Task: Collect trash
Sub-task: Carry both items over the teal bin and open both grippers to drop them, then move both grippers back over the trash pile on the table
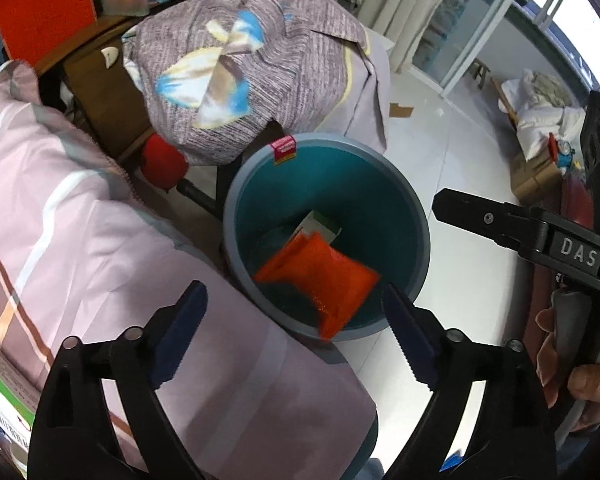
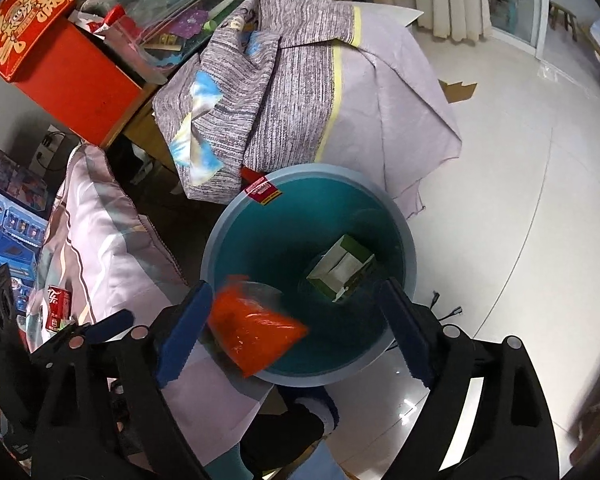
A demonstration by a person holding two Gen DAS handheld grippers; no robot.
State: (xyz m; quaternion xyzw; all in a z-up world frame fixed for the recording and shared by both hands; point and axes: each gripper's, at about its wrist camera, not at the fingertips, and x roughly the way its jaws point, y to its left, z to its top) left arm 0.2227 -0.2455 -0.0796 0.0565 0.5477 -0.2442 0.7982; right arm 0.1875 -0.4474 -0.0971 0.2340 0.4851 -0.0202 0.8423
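Both claws, left claw & right claw, spread open, gripping nothing, above teal bin. Orange packet blurred over rim, w/ green-white carton at bottom.

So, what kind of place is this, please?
Probably a lived-in room at home, maybe a bedroom: pink striped bedding, a teal trash bin on a white tiled floor, and a cluttered wooden desk.
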